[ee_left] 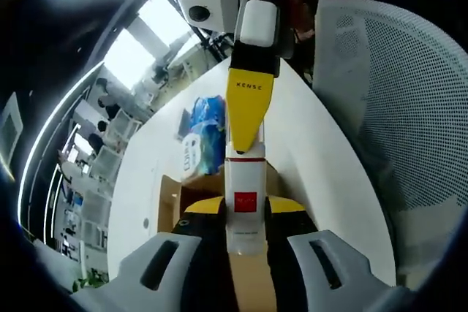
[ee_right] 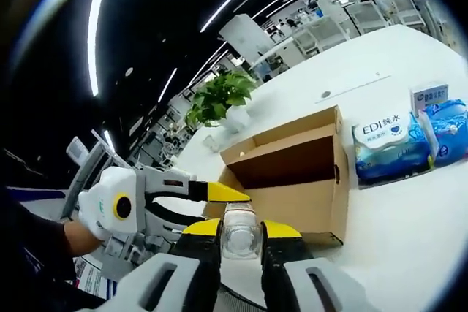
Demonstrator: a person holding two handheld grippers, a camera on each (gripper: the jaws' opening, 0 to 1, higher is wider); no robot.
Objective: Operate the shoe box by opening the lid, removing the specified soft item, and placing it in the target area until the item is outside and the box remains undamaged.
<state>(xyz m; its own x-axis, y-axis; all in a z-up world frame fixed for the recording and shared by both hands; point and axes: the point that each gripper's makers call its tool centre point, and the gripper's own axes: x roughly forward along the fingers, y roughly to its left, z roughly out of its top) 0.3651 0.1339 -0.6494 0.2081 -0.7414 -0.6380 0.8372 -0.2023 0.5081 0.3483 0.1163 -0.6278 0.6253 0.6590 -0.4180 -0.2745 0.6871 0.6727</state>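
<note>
A narrow white item with a red square label [ee_left: 245,235] stands between the yellow-tipped jaws of my left gripper [ee_left: 245,206], which is shut on it. My right gripper [ee_left: 246,137] reaches down from the top, its yellow jaw meeting the item's far end. In the right gripper view the same item [ee_right: 241,242] looks pale and glossy between the jaws of my right gripper [ee_right: 241,226], which also close on it. My left gripper [ee_right: 219,193] comes in from the left, held by a hand. The cardboard shoe box [ee_right: 307,195] lies open behind, its lid [ee_right: 285,133] raised.
Box cardboard [ee_left: 172,206] shows under my left jaws. Blue tissue packs [ee_right: 387,144] [ee_left: 205,137] and a small white box [ee_right: 430,95] lie on the white table [ee_right: 409,231]. A potted plant [ee_right: 223,100] stands at the back. A mesh chair back [ee_left: 395,107] rises on the right.
</note>
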